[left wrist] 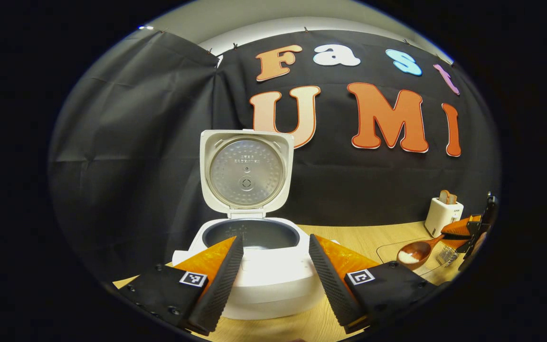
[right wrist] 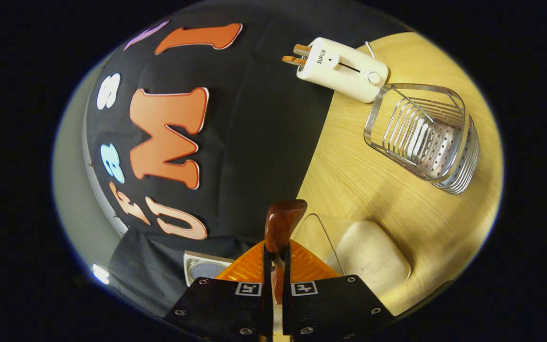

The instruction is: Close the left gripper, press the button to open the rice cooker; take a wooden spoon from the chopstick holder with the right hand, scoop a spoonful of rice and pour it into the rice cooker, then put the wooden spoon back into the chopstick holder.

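The rice cooker point(left wrist: 259, 266) stands on the wooden table point(left wrist: 397, 237) with its lid point(left wrist: 246, 171) raised upright, and the left gripper point(left wrist: 276, 266) hovers just in front of it with its fingers spread apart, holding nothing. To the cooker's right, the right gripper point(right wrist: 273, 256) is clamped on the handle of the wooden spoon point(left wrist: 418, 252), whose bowl carries what looks like a little white rice. Farther right of the cooker stand a white toaster point(right wrist: 342, 69) and, beside it, the wire chopstick holder point(right wrist: 423, 137).

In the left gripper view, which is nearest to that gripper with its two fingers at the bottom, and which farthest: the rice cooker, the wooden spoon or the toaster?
1. Rice cooker, straight ahead between the left gripper's open fingers.
2. Wooden spoon, off to the right, rice in its bowl, held by the other gripper.
3. Toaster, far right, back by the cloth wall.
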Available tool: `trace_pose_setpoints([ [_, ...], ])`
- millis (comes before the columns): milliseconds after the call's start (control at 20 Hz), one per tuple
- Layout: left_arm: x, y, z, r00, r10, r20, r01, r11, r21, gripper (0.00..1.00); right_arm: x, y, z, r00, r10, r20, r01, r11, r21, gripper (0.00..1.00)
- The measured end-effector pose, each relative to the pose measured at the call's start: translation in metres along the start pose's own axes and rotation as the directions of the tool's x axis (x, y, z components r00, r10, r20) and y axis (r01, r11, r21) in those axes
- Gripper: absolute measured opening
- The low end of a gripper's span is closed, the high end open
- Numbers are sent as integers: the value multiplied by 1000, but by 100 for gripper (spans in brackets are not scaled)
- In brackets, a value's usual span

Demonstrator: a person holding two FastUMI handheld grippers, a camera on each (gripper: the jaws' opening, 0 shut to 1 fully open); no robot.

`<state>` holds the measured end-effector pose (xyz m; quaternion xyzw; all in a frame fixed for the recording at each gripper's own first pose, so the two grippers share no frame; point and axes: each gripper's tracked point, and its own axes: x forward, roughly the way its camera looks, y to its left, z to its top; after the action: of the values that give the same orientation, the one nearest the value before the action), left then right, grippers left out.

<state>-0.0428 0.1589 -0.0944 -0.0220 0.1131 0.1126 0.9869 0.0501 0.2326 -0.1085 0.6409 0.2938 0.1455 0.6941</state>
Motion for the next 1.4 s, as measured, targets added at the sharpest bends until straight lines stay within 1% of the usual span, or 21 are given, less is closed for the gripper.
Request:
trace_pose_setpoints([
  [200,-1,4,-1,1000,3,-1,-3,1000,-23,92,-4,32,13,997,79,23,-81,991,105,8],
  [250,0,4,-3,1000,2,-6,-2,999,-32,87,-4,41,14,994,104,23,-106,984,140,8],
  [300,0,5,-3,1000,3,-7,-3,999,-38,92,-3,49,15,992,124,23,-126,977,169,8],
  [350,0,7,-4,1000,4,-8,-5,999,-39,92,-2,58,16,990,142,24,-144,971,189,8],
  [550,-3,16,-2,1000,14,-3,-15,999,-42,91,3,84,11,983,180,24,-181,959,219,8],
  [650,-3,19,-3,1000,19,-5,-19,999,-47,91,8,100,1,979,203,2,-198,949,247,8],
  [950,-9,40,2,999,52,4,-52,997,-49,90,33,144,-36,972,229,-60,-212,955,207,8],
  [1100,-14,53,4,997,75,7,-74,996,-44,90,51,165,-50,968,238,-81,-220,957,189,8],
  [1150,-15,56,3,997,81,5,-81,996,-41,87,57,173,-54,966,243,-87,-224,957,181,8],
  [1200,-16,59,4,996,87,6,-87,995,-39,89,63,182,-62,964,250,-92,-231,956,179,8],
  [1250,-18,65,5,996,94,7,-94,995,-38,87,69,189,-69,962,253,-102,-233,956,176,8],
  [1400,-19,75,4,994,112,10,-112,993,-38,87,89,206,-89,960,252,-125,-229,958,173,8],
])
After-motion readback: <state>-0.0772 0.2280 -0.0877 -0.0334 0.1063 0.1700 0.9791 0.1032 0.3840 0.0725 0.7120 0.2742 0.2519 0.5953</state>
